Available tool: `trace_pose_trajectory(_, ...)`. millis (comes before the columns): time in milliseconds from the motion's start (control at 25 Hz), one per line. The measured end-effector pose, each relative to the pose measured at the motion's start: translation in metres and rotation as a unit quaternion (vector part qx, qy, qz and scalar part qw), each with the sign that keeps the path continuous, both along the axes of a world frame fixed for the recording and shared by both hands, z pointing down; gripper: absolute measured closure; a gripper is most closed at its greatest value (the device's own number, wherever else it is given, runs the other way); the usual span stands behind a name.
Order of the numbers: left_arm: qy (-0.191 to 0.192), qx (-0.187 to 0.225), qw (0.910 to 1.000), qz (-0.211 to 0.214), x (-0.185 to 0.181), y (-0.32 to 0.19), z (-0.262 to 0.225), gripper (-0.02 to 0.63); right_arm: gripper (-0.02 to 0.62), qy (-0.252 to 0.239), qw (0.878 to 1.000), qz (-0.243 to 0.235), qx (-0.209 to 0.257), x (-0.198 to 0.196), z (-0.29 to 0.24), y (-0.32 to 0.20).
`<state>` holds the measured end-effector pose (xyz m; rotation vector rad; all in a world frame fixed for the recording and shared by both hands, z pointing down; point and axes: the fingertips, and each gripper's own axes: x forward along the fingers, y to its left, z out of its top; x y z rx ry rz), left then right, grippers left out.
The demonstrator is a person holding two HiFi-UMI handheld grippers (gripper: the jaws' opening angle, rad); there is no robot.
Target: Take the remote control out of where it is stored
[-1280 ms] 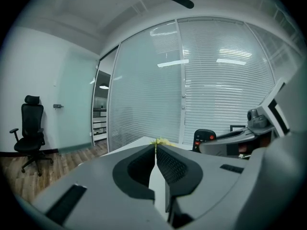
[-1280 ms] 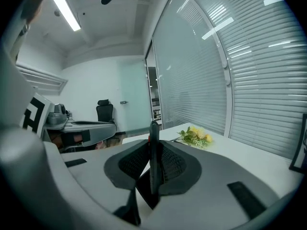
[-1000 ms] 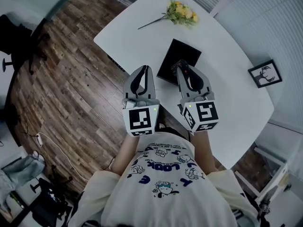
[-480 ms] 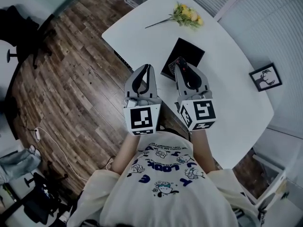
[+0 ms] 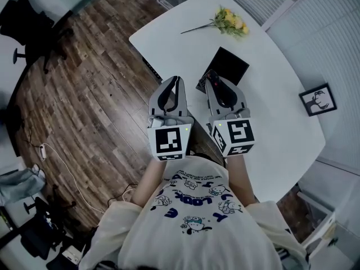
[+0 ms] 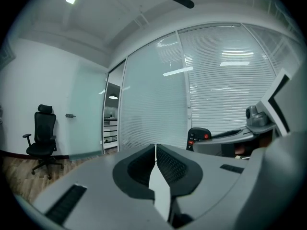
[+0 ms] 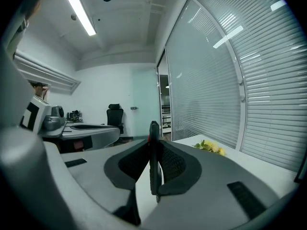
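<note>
Far left, the wood floor carries a black office chair, well apart from the table.

Your left tool is held out in front of your body, its tips roughly over the table's left edge as the head view shows it. Its jaws are pressed together with nothing between them; the left gripper view confirms the ribbed pads meet. Its marker cube sits near your chest.

Just right of it, and close beside it, your right tool points the same way, towards the far side of the table. Its jaws are pinching the remote control. The right gripper view shows the remote standing on edge between the pads, with its far end projecting past the tips. From the left gripper view, the remote's button face with a red key is visible at the front of the right tool, raised against the window blinds. In the head view, the remote's tip overlaps the near-left edge of a flat black box that lies on the table. Whether the remote touches that box cannot be told.

Further right and far, a bunch of yellow flowers lies on the table, well apart from the box. At the right, a small framed picture sits at the table's right edge.
</note>
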<state>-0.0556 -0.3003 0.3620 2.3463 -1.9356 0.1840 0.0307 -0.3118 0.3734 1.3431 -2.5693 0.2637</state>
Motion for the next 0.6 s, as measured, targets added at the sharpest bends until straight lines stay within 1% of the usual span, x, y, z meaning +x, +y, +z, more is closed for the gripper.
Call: trace_pose_trajectory(600, 0.002, -0.001, 1.0000, 0.001, -0.0012, -0.0023, -0.0006, 0.583, 0.522, -0.002, 1.000, 0.014, -0.006, 0.0022, 0.0029, -0.0004)
